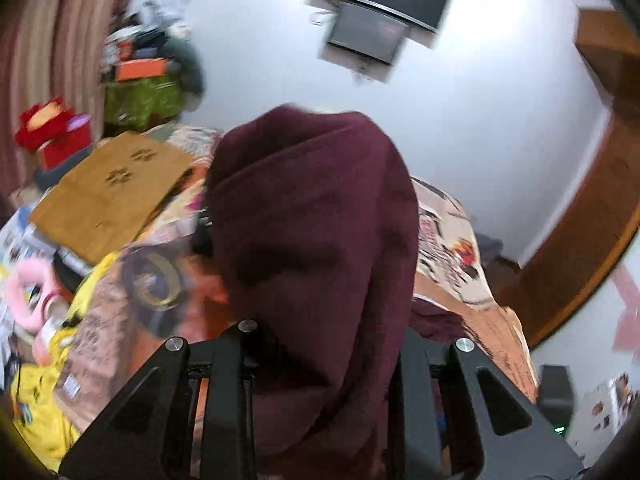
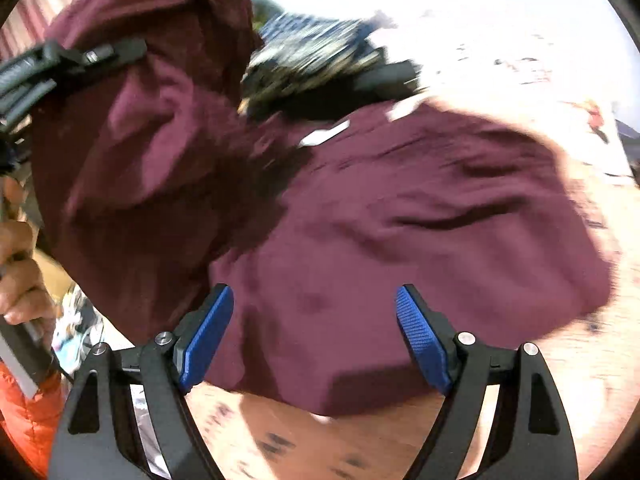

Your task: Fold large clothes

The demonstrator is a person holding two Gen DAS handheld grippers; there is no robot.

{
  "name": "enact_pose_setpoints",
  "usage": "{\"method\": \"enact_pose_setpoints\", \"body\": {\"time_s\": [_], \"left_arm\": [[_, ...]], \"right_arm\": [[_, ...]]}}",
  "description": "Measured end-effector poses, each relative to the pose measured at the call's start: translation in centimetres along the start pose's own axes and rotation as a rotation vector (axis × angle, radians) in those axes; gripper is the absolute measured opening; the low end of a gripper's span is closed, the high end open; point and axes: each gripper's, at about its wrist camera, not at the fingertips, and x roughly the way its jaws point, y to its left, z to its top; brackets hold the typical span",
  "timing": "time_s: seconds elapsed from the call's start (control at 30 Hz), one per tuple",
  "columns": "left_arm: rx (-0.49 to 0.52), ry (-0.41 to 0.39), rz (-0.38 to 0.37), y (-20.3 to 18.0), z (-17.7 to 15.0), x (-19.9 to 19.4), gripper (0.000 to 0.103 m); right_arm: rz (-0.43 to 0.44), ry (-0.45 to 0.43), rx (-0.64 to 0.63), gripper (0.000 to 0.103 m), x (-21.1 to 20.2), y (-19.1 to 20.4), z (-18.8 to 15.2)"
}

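Right gripper [image 2: 314,336]: bottom centre of the right wrist view; blue-padded jaws spread wide, nothing pinched, maroon cloth lying beyond and between them.
Blue pads [image 2: 212,336]: ribbed, facing each other across the gap, clear of the cloth.
Maroon garment [image 2: 400,216]: fills the middle of the right wrist view, bulk spread flat and creased on the bed, one end pulled up toward the upper left of the frame.
White label [image 2: 324,136]: small strip on the garment, just above centre, blurred.
Bed cover [image 2: 560,360]: pale peach with dark print, bare at lower right and under the garment's near edge.
Left gripper [image 1: 320,344]: bottom centre of the left wrist view; jaws drawn close and pinching the maroon garment [image 1: 316,216], tips buried in the cloth.
Lifted fold: hangs over the jaws as a tall hooded bundle, covering the centre of the left wrist view up to just above mid-frame.
Left gripper from outside [image 2: 80,58]: upper left of the right wrist view, black finger clamped on the raised cloth.
Hand [image 2: 18,264]: left edge of the right wrist view, wrapped round a handle; orange sleeve [image 2: 24,420] below it.
Tape roll [image 1: 156,280]: left of the bundle, on the printed bed cover, blurred.
Cardboard sheet [image 1: 112,196]: further back, upper left of the bed.
Wall screen [image 1: 384,4]: top of the frame, on the white wall.
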Motion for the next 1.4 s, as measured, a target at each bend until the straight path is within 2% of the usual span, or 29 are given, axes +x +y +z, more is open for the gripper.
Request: {"method": "enact_pose_setpoints", "body": {"time_s": [0.13, 0.23, 0.27, 0.33, 0.4, 0.5, 0.57, 0.73, 0.8, 0.83, 0.9, 0.97, 1.1, 1.13, 1.2, 1.33, 1.4], "left_arm": [[0.147, 0.050, -0.039, -7.7, -0.5, 3.4, 0.024], [0.289, 0.106, -0.070, -13.6, -2.9, 6.0, 0.024], [0.366, 0.137, -0.082, -15.9, -4.5, 7.2, 0.024], [0.469, 0.198, -0.073, -18.2, -7.2, 9.0, 0.025], [0.582, 0.263, -0.030, -19.9, -10.5, 10.8, 0.026], [0.677, 0.263, -0.004, -20.4, -13.3, 11.0, 0.038], [0.674, 0.287, -0.039, -20.0, -13.5, 10.3, 0.061], [0.609, 0.347, -0.147, -18.7, -12.1, 7.4, 0.067], [0.573, 0.339, -0.189, -17.8, -11.1, 5.4, 0.070], [0.545, 0.327, -0.224, -16.9, -10.2, 4.2, 0.070], [0.512, 0.305, -0.237, -15.8, -9.0, 2.7, 0.074], [0.475, 0.261, -0.201, -13.8, -7.4, 1.5, 0.085], [0.459, 0.216, -0.074, -10.4, -5.9, 1.9, 0.088], [0.461, 0.222, -0.033, -9.5, -5.9, 2.3, 0.088], [0.453, 0.247, -0.001, -8.2, -6.2, 3.3, 0.088], [0.451, 0.355, 0.012, -6.5, -8.8, 6.1, 0.088], [0.470, 0.383, 0.014, -6.5, -10.4, 6.8, 0.088]], "right_arm": [[-0.134, -0.062, 0.050, 0.081, -3.8, -5.0, -0.8], [-0.256, -0.089, 0.083, 0.081, -6.2, -8.4, -1.9], [-0.271, -0.094, 0.101, 0.081, -6.8, -9.5, -2.2], [-0.288, -0.098, 0.152, 0.081, -7.8, -11.6, -3.2], [-0.304, -0.098, 0.200, 0.081, -8.6, -13.3, -4.0], [-0.321, -0.105, 0.235, 0.081, -9.3, -14.3, -4.7], [-0.323, -0.117, 0.237, 0.081, -9.8, -14.5, -4.8], [-0.308, -0.163, 0.205, 0.081, -11.5, -13.5, -4.3], [-0.290, -0.189, 0.178, 0.081, -12.2, -12.1, -3.7], [-0.255, -0.207, 0.146, 0.081, -12.1, -11.7, -3.4], [-0.238, -0.233, 0.109, 0.081, -12.1, -10.6, -2.4], [-0.214, -0.246, 0.066, 0.081, -11.7, -9.0, -1.2], [-0.183, -0.241, 0.004, 0.081, -10.0, -6.7, 0.9], [-0.172, -0.237, -0.006, 0.081, -9.5, -6.3, 1.2], [-0.142, -0.215, -0.018, 0.081, -8.2, -5.5, 2.1], [-0.124, -0.183, -0.015, 0.081, -6.0, -5.1, 2.7], [-0.161, -0.157, -0.006, 0.081, -4.7, -5.6, 2.6]]}}
